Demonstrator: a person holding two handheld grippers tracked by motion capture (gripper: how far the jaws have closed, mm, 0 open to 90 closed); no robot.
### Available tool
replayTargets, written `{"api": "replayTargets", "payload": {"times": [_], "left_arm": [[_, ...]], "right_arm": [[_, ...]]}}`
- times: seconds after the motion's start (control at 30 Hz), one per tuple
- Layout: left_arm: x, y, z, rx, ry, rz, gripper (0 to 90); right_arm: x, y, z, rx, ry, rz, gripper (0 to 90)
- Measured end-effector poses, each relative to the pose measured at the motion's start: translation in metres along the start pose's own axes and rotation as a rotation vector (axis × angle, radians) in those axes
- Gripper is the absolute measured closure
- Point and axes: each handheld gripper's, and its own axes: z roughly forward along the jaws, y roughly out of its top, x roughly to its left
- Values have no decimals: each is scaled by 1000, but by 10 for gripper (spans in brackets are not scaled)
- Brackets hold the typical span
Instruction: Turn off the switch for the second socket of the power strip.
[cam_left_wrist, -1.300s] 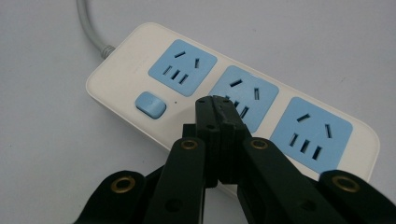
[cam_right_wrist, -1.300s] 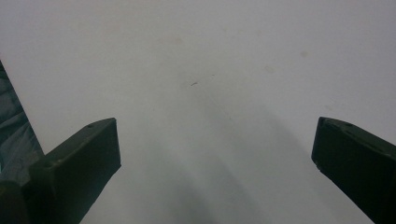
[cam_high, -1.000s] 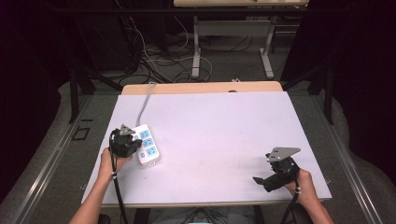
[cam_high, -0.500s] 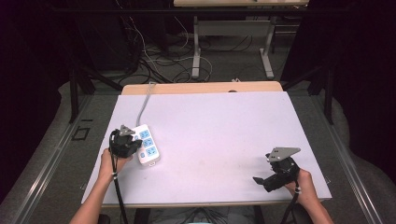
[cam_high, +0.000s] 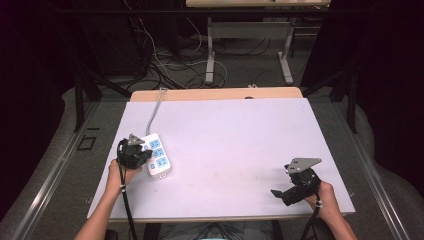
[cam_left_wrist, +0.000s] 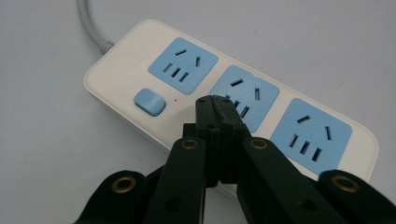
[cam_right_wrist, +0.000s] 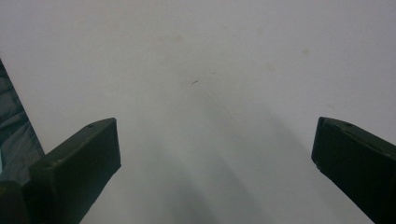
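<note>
The white power strip (cam_high: 158, 154) lies near the table's (cam_high: 240, 135) left edge. The left hand-held gripper (cam_left_wrist: 215, 105), jaws closed together and holding nothing, hovers over its middle socket. The right hand-held gripper (cam_right_wrist: 215, 154), jaws wide apart and empty, sits near the front right corner.

The left claw (cam_high: 142, 155) sits at the power strip (cam_high: 157, 154), touching its side. The right claw (cam_high: 280, 192) rests on the table (cam_high: 240, 135), well apart.

Power strip (cam_high: 159, 155) lies on the table (cam_high: 235, 135) at my left, just beside my left gripper (cam_high: 141, 156); my right gripper (cam_high: 281, 194) sits well apart, near the right corner.
</note>
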Motion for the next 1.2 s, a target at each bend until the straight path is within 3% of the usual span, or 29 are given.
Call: {"api": "replayTargets", "payload": {"times": [1.2], "left_arm": [[-1, -2, 0, -16, 5, -10, 900]], "right_arm": [[0, 0, 0, 7, 4, 3, 7]]}}
